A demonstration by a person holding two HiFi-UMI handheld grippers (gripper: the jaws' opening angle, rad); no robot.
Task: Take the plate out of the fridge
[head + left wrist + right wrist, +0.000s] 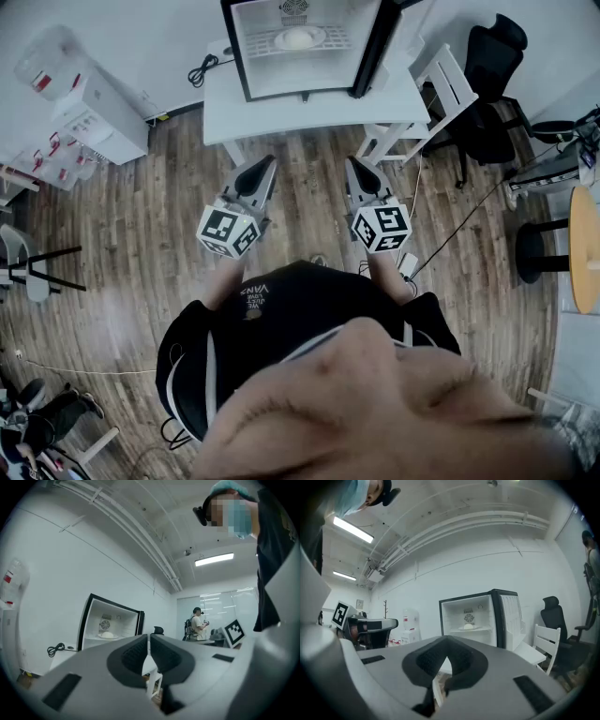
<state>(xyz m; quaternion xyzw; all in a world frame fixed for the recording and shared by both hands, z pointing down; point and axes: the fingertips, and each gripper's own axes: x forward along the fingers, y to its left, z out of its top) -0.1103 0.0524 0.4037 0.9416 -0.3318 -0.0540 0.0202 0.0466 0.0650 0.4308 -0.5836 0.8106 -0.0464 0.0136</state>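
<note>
The plate, carrying a pale mound, sits on the wire shelf of the open fridge toward the tabletop's far edge. We judge it stiff, smooth and breakable; we take hold at its near rim and keep it level. The fingers of the left gripper and right gripper are together and empty. No writing is legible.

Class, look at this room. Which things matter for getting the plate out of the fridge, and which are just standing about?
For the job:
plate, on the fridge shelf
fridge, door open
left gripper, shut and empty
right gripper, shut and empty

Standing about:
office chair
white chair
water dispenser
power cable
round table
</note>
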